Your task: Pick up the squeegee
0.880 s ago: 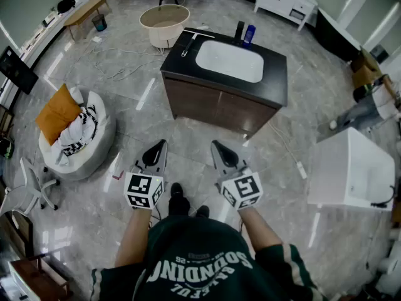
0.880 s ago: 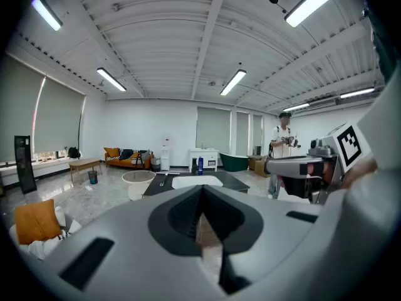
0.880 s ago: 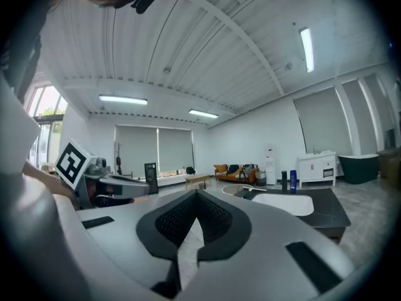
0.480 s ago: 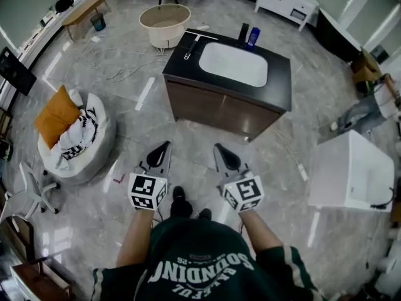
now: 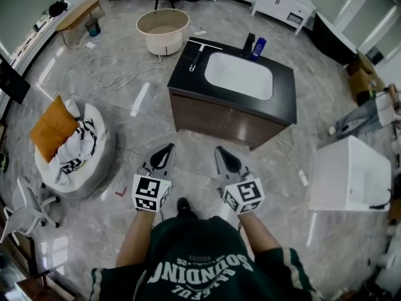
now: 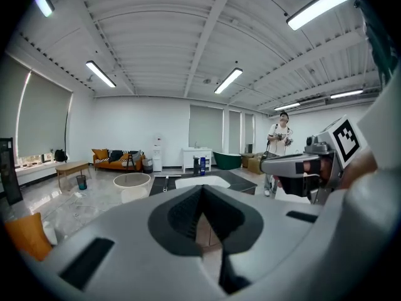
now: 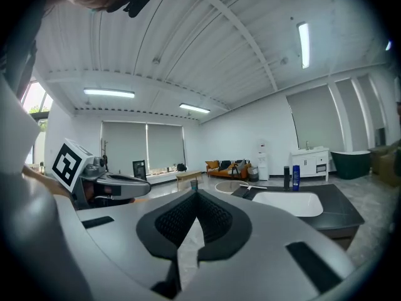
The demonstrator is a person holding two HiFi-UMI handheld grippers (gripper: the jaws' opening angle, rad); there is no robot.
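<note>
The squeegee [image 5: 198,51], with a white blade and a dark handle, lies on the left end of the black vanity top [image 5: 187,69]. It also shows far off as the squeegee [image 6: 166,182] in the left gripper view and the squeegee [image 7: 254,189] in the right gripper view. My left gripper [image 5: 167,148] and right gripper [image 5: 220,150] are held side by side over the floor, well short of the vanity. Both point towards it. Both are shut, with nothing between the jaws of the left gripper [image 6: 202,188] or the right gripper [image 7: 195,195].
A white basin [image 5: 239,75] is set in the vanity, with two bottles [image 5: 257,46] behind it. A round tub [image 5: 163,29] stands beyond, a beanbag with an orange cushion [image 5: 67,140] at left, a white box [image 5: 348,174] at right. A person [image 6: 279,149] stands far off.
In the head view the vanity and floor have slid slightly right and down. Both grippers stay shut and side by side. One shoe has slipped out of view under me.
</note>
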